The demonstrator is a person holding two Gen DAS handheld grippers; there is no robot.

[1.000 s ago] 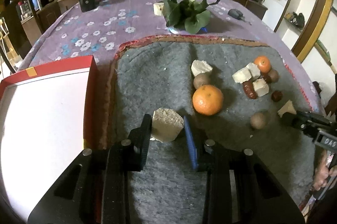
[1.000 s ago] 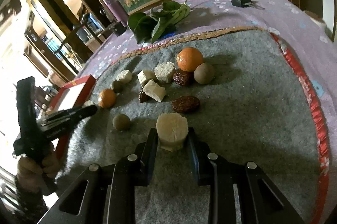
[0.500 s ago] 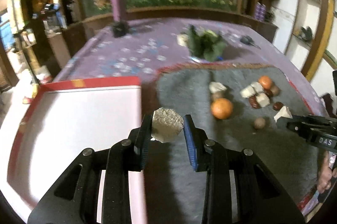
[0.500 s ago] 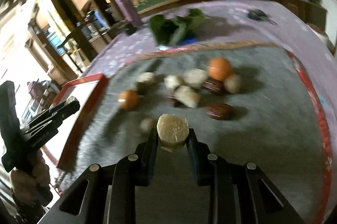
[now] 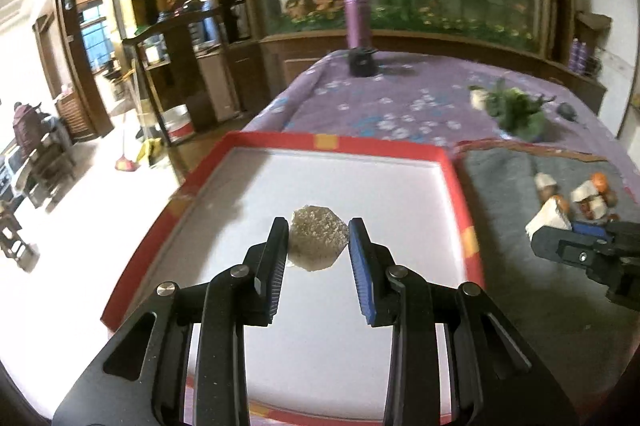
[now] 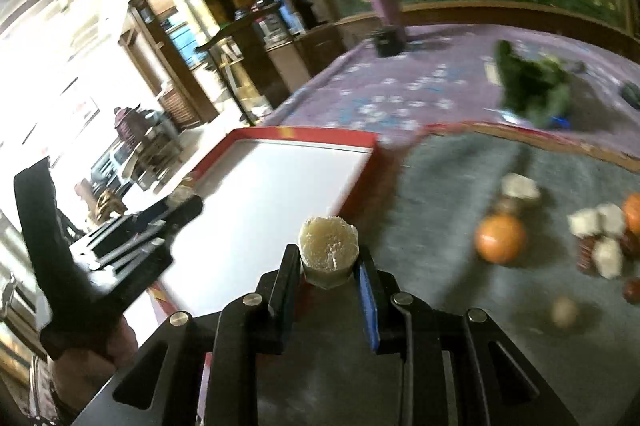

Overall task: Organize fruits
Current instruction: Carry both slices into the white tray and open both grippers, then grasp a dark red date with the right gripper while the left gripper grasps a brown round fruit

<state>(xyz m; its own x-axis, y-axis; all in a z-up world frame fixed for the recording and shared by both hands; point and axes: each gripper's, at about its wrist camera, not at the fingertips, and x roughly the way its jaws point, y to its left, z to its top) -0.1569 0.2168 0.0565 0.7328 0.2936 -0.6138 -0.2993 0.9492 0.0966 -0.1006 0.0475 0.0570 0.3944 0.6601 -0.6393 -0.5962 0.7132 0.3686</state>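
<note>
My left gripper (image 5: 318, 246) is shut on a pale sugarcane piece (image 5: 317, 244) and holds it over the white inside of the red-rimmed tray (image 5: 452, 169). My right gripper (image 6: 328, 262) is shut on another pale sugarcane piece (image 6: 328, 246), above the grey mat (image 6: 440, 193) close to the tray's (image 6: 360, 181) right edge. The right gripper also shows at the right in the left wrist view (image 5: 560, 238). On the mat lie an orange (image 6: 500, 238), pale chunks (image 6: 596, 220) and dark dates (image 6: 586, 254).
A purple flowered cloth (image 5: 400, 97) covers the table. A purple bottle (image 5: 358, 13), a black box (image 5: 362, 61) and a leafy bunch (image 5: 516, 107) stand at the back. The table's left edge drops to the room floor.
Both grippers lifted their sugarcane pieces off the mat and swung left. The left one now hangs over the tray; the right one has reached the tray's edge.
</note>
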